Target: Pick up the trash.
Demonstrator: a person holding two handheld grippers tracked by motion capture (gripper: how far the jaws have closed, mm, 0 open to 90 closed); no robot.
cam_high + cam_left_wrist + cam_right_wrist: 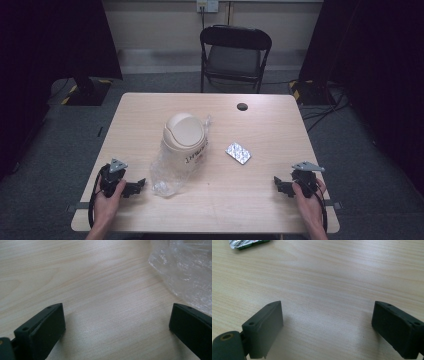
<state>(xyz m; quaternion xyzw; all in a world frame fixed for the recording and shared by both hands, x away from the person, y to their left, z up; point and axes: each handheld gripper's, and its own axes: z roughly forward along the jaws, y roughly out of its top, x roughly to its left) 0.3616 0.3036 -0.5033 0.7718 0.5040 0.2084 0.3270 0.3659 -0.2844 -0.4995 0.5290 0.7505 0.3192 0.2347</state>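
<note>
Both grippers rest released near the table's (150, 107) front edge, the left gripper (141, 184) by the left corner and the right gripper (276, 183) by the right, jaws wide and holding nothing. Just beside the left one lies a crumpled clear plastic bag (167, 175), cut off in its view, draped around a beige swing-lid bin (184, 135) at mid-table. A foil blister pack (238, 153) lies flat right of the bin, its print too small to read.

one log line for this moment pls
left hand-held gripper: open, beside plastic bag | right hand-held gripper: open, empty | bin: in bag | blister pack: untouched
</note>
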